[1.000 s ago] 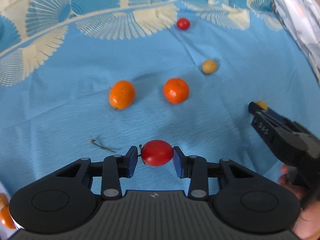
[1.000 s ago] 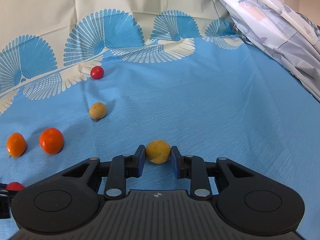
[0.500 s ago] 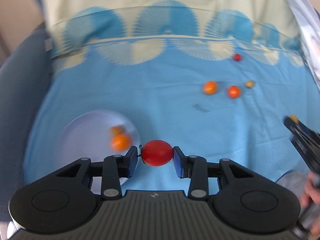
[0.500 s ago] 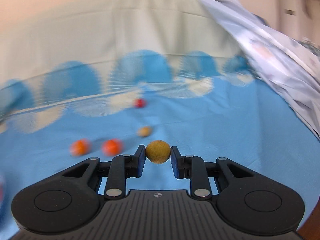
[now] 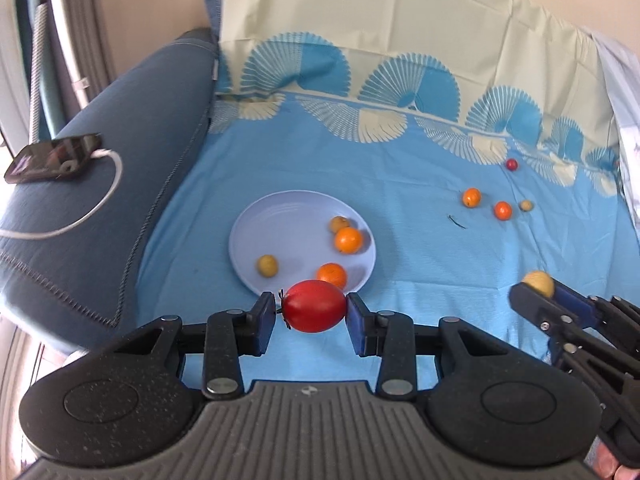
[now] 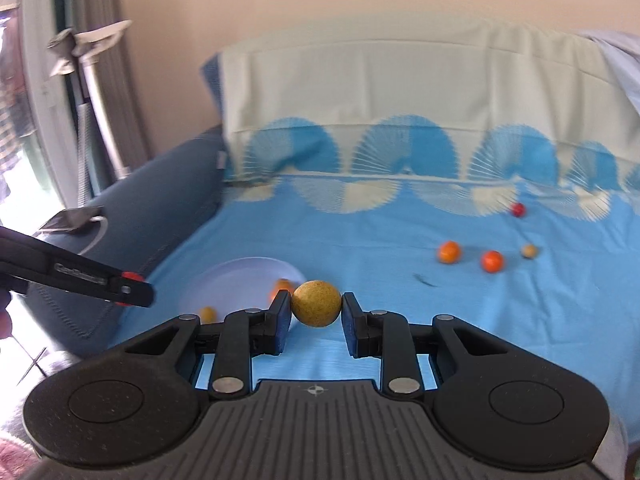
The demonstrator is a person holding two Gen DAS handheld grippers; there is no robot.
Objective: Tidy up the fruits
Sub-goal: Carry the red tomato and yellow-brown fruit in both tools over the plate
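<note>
Left gripper (image 5: 312, 314) clenched on red tomato (image 5: 314, 306), just short of plate (image 5: 272, 220) holding 4 fruits. Right gripper (image 6: 316, 312) clenched on yellow-brown fruit (image 6: 316, 303). 4 loose fruits lie far right on blue sheet (image 5: 400, 184) (phone (image 5: 52, 156) on sofa arm). Sheet between is bare.

both tools (image 5: 312, 314) (image 6: 316, 310) clamped, held side by side.
</note>
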